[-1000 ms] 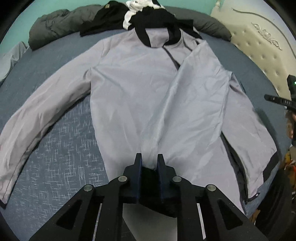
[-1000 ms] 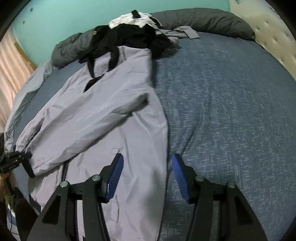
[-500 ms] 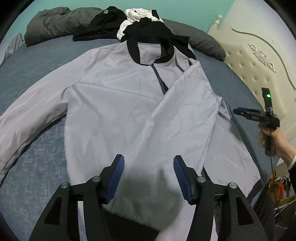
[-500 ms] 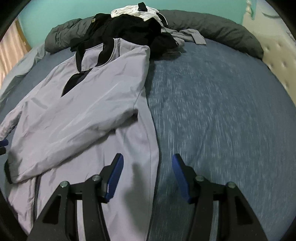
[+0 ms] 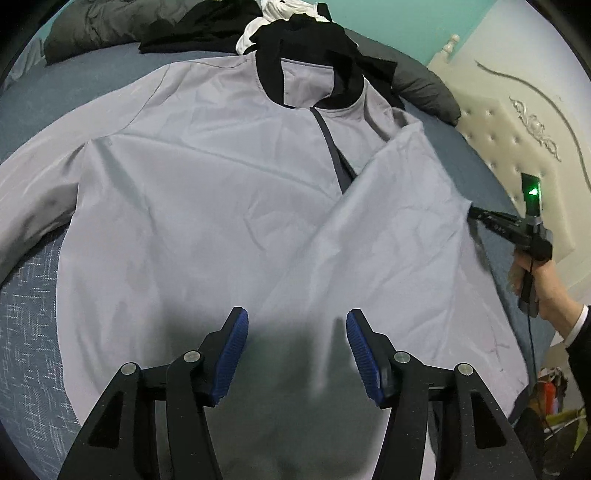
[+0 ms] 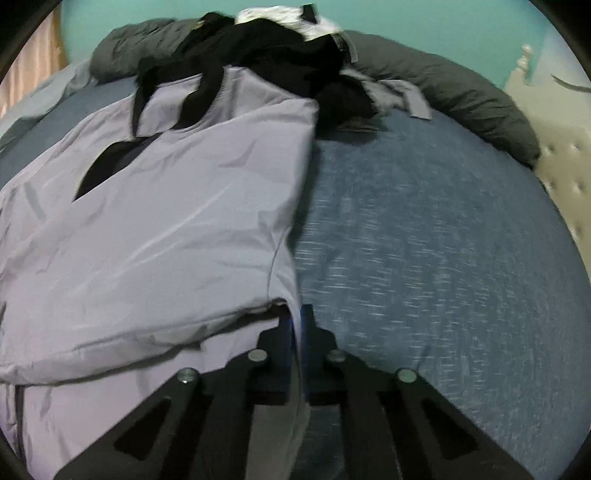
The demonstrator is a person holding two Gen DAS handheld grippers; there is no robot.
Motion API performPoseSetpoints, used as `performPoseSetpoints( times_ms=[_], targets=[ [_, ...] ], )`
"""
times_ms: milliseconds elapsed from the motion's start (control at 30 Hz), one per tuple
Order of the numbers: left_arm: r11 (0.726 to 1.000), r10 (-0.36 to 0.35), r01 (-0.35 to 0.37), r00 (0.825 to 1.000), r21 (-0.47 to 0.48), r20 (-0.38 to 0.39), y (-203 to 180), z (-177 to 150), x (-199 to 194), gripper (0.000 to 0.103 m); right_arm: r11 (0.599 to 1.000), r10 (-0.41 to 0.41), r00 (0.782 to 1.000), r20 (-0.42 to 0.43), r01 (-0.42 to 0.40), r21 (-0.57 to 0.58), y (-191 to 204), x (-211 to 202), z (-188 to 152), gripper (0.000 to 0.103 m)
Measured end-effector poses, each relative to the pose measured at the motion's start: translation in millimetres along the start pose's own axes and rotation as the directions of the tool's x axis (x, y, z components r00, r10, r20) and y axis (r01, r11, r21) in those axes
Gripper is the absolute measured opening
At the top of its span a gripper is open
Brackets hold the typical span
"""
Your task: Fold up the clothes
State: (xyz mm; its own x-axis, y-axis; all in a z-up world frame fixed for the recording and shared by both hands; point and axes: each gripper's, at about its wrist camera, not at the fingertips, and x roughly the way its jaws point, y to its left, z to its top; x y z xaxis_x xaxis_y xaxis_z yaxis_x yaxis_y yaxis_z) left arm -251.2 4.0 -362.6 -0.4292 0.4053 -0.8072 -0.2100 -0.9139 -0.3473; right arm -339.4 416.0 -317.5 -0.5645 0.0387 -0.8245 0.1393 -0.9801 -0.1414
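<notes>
A light grey jacket with a black collar lies spread front-up on the blue bed. One sleeve is folded across its body; the other sleeve stretches out to the left. My left gripper is open and empty, hovering over the jacket's lower middle. My right gripper is shut on the jacket's side edge beside the folded sleeve. It also shows in the left wrist view at the jacket's right edge.
A pile of black and white clothes and a dark grey duvet lie at the bed's far end. Blue bedsheet spreads to the right of the jacket. A cream padded headboard stands at the right.
My left gripper let go of the jacket's hem, opened and moved up over the body. My right gripper moved to the jacket's side edge and shut on it.
</notes>
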Motion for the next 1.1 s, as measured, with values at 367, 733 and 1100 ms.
performPoseSetpoints(
  times_ms=[367,733,1100],
  targets=[
    [1.000,-0.028,0.028,1.000,-0.014,-0.010,7,-3,11,0.060,0.991,0.111,0.993,-0.038,-0.108,0.077,-29,-5,-11,0.027],
    [1.000,-0.012,0.012,0.998,0.012,0.060,11,32,-2,0.060,0.965,0.141,0.987,0.075,-0.154,0.213,-72,-23,67,0.054],
    [0.999,-0.005,0.005,1.000,0.040,0.014,15,21,28,0.060,0.963,0.142,0.990,-0.013,-0.135,0.235,-49,57,166,0.054]
  ],
)
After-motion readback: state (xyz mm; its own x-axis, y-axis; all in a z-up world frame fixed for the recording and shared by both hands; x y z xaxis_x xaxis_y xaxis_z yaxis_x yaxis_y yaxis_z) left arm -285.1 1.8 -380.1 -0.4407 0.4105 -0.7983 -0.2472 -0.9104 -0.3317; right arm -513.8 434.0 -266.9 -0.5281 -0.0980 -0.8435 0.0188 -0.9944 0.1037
